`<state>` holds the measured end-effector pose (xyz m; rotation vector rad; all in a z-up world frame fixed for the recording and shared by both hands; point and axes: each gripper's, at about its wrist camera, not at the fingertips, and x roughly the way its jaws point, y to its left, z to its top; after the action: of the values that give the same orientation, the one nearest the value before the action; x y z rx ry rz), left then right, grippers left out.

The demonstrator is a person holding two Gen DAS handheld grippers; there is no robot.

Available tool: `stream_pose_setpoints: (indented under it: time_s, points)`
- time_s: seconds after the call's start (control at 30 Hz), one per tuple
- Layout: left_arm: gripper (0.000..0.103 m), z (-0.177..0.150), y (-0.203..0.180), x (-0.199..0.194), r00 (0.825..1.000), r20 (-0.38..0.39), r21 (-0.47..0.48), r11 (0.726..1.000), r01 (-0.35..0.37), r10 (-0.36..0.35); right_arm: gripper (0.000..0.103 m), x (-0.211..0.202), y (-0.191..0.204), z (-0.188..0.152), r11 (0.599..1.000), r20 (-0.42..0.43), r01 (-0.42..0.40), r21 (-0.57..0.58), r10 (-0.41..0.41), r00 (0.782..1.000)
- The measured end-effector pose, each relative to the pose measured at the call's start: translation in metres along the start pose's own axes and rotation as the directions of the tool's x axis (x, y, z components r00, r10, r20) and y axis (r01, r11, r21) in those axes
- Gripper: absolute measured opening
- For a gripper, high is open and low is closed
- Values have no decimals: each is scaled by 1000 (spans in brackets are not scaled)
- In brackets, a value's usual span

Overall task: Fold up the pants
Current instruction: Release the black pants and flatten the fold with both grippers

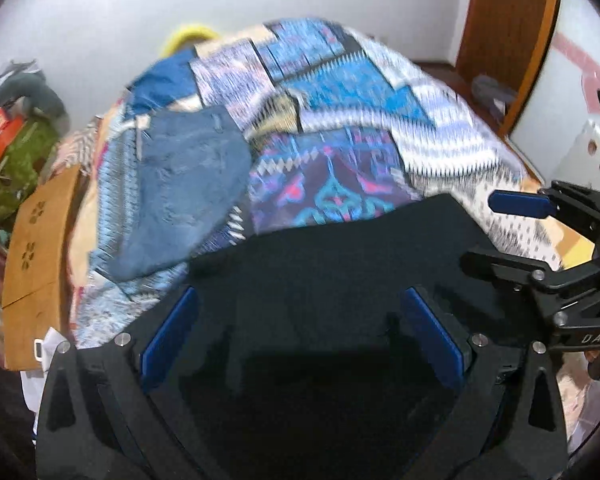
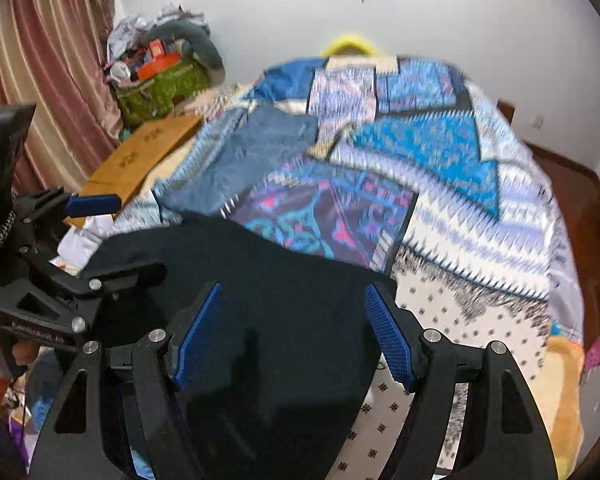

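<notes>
Dark pants [image 1: 340,264] lie under both open claws.

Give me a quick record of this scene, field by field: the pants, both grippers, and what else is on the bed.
surface: bed with patterned quilt
task item: dark pants lying at the near edge of the bed
left gripper: jaws open, above the pants
right gripper: jaws open, above the pants
other garment: blue jeans, farther back on the left of the quilt
image quality: motion blur in both views
</notes>
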<state>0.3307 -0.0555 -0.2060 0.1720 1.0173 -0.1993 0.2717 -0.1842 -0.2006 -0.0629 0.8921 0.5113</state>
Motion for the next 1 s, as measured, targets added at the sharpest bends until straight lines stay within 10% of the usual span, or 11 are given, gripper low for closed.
stream_pose_setpoints:
  time_s: [0.27,1.0]
  points:
    - [103,-19,-2,34,993,-116,28,999,32,-28,70,27,-12,-28,998,-139,-60,7,60,988]
    - [103,-78,16,-24,998,8,-46,997,-66,66,73,-28,3,-56,998,-153,55,-6,-55,987]
